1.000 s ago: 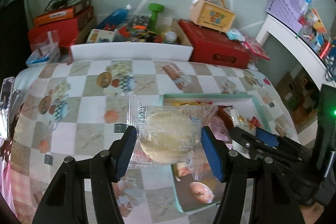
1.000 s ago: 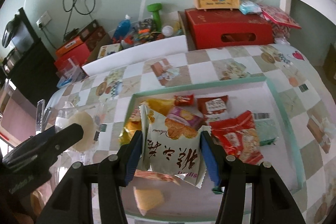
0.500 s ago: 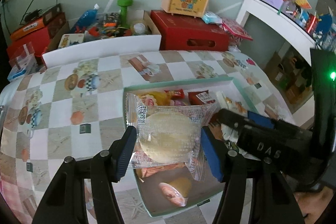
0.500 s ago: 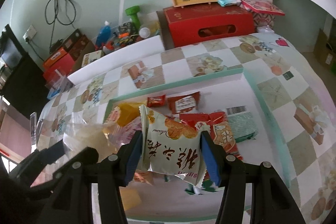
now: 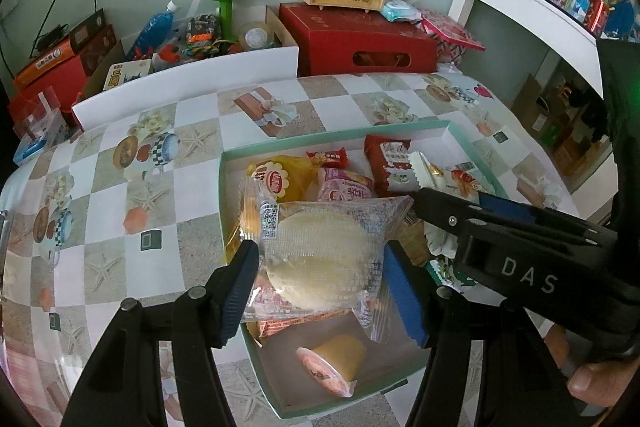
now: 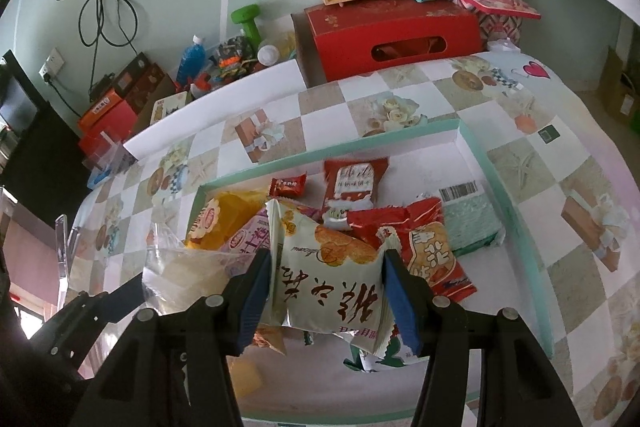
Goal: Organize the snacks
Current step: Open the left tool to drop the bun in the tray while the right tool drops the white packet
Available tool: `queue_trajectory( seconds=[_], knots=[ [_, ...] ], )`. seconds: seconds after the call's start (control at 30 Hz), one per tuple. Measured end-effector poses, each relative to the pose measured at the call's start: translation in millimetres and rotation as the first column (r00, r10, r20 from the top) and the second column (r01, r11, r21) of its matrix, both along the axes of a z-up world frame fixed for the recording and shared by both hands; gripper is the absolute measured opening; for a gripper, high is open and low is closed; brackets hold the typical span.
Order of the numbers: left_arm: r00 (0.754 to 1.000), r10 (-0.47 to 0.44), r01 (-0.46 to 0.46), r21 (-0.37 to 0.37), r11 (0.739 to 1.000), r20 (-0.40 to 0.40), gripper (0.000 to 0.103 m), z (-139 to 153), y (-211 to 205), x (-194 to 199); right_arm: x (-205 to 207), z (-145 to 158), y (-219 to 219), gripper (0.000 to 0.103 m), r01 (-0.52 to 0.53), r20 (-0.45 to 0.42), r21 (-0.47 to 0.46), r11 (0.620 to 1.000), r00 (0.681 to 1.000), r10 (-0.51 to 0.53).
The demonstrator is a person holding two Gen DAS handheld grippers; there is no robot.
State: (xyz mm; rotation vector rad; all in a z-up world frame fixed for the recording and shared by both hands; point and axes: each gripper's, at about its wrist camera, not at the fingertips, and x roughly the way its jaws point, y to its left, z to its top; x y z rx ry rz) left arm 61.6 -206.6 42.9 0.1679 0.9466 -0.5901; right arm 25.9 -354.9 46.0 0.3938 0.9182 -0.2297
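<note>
The left gripper (image 5: 322,283), jaws just easing wider, grasps a clear-wrapped pale round cake (image 5: 320,263) above the tray (image 5: 236,163). The right gripper (image 6: 326,291), also loosening, clasps a cream cracker bag (image 6: 328,279) over the piled snacks. The green-rimmed tray sits on a checkered tablecloth (image 5: 120,227); red boxes (image 5: 360,43) line the wall behind. Its right end is bare.

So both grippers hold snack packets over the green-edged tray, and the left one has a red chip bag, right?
Not quite. The left gripper holds a clear plastic packet with a pale round cake, not a red bag, as the left wrist view shows. Both packets do hang over the green-edged tray.
</note>
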Motion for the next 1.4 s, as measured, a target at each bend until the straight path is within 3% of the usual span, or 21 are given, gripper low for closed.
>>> queue_trajectory(
  seconds=[0.17,0.3,0.93,1.17,1.23,1.27,1.4],
  knots=[
    [1.0,0.002,-0.002,0.006,1.0,0.011,0.07,3.0,-1.4,-1.8,0.7,-0.5,1.4,0.061,-0.003,-0.01,-0.006,1.0,1.0,0.003],
    [1.0,-0.002,0.002,0.001,1.0,0.023,0.082,7.6,-0.5,-3.8,1.0,-0.3,1.6,0.065,0.0,-0.016,-0.003,1.0,1.0,0.0],
    [0.994,0.105,-0.106,0.013,0.994,0.032,0.093,17.0,34.1,2.1,0.8,11.4,7.5,0.086,-0.013,0.012,-0.002,1.0,1.0,0.013],
    [0.964,0.259,-0.261,0.033,0.965,0.058,0.097,12.8,68.9,13.2,-3.6,5.9,10.3,0.086,-0.015,0.021,0.05,0.999,1.0,0.014],
    [0.951,0.305,-0.307,0.019,0.952,0.056,0.103,11.2,84.1,14.2,-6.8,1.7,14.4,0.094,-0.027,0.018,0.059,0.998,0.999,0.026],
    [0.946,0.318,-0.319,0.016,0.948,0.056,0.103,10.6,89.1,14.4,-9.4,-0.8,17.1,0.103,-0.03,0.012,0.05,0.998,0.999,0.029],
    [0.93,0.36,-0.363,0.027,0.932,0.068,0.103,8.1,111.0,7.8,-19.7,-4.7,25.0,0.103,-0.037,0.012,0.028,0.999,0.999,0.036]
  ],
)
